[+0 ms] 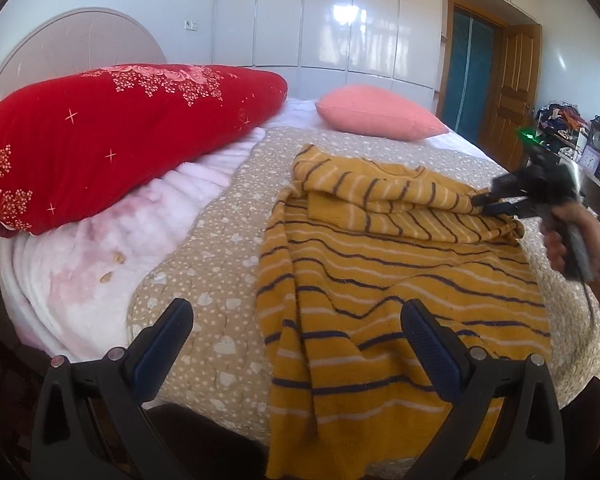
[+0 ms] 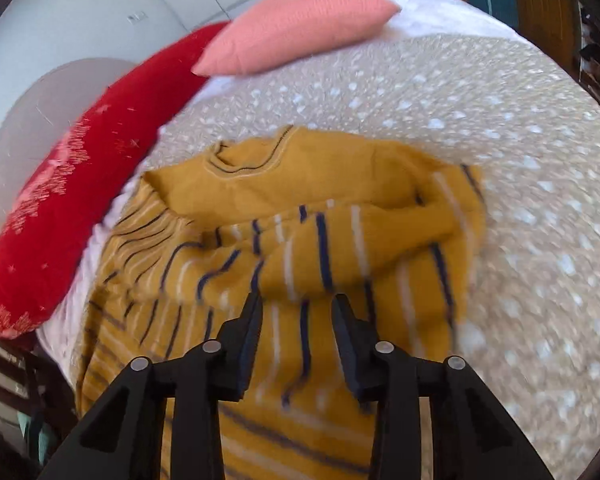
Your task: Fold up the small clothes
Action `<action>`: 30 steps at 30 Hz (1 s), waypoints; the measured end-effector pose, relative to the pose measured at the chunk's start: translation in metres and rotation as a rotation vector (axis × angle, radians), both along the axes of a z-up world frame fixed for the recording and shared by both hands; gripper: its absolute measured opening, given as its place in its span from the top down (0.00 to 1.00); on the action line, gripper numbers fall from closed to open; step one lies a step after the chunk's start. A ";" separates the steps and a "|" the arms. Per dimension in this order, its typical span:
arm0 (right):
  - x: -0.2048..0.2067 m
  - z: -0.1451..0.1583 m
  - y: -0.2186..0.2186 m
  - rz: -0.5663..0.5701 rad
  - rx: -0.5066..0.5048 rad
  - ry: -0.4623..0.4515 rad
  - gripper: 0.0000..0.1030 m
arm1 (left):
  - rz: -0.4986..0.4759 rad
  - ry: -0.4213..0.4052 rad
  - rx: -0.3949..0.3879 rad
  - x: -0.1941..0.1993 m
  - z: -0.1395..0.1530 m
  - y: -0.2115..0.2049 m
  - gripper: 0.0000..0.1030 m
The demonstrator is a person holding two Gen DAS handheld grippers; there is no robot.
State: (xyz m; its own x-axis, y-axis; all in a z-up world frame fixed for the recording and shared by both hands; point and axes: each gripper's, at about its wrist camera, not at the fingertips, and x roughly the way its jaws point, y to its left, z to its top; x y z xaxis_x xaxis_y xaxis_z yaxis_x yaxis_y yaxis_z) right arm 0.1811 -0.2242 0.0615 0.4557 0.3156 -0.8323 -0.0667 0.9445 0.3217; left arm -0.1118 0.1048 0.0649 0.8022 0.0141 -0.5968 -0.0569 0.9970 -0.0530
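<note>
A mustard-yellow sweater (image 1: 400,276) with navy and white stripes lies on the beige dotted bedspread (image 1: 216,280). One sleeve (image 1: 400,204) is folded across its upper part. My left gripper (image 1: 296,320) is open and empty, just above the sweater's near hem. My right gripper (image 1: 488,204) sits at the far right over the folded sleeve's end. In the right wrist view my right gripper (image 2: 296,300) is partly open right above the sleeve (image 2: 340,248), holding nothing; the collar (image 2: 248,160) lies beyond it.
A large red floral pillow (image 1: 112,136) lies at the left by the headboard. A pink cushion (image 1: 376,112) sits at the bed's far side. A white fluffy blanket (image 1: 100,264) lies under the bedspread. A cluttered dresser (image 1: 580,144) and wooden door stand at the right.
</note>
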 end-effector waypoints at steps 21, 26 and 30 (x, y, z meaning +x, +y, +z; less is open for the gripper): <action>0.098 -0.026 0.237 0.354 -0.125 0.042 0.40 | 0.003 -0.047 -0.150 -0.012 0.004 0.053 0.00; 0.124 -0.030 0.288 0.401 -0.211 0.069 0.91 | 0.023 -0.039 -0.190 -0.010 -0.002 0.077 0.00; 0.133 -0.011 0.320 0.398 -0.219 -0.025 0.91 | 0.045 -0.021 -0.218 -0.007 -0.009 0.086 0.00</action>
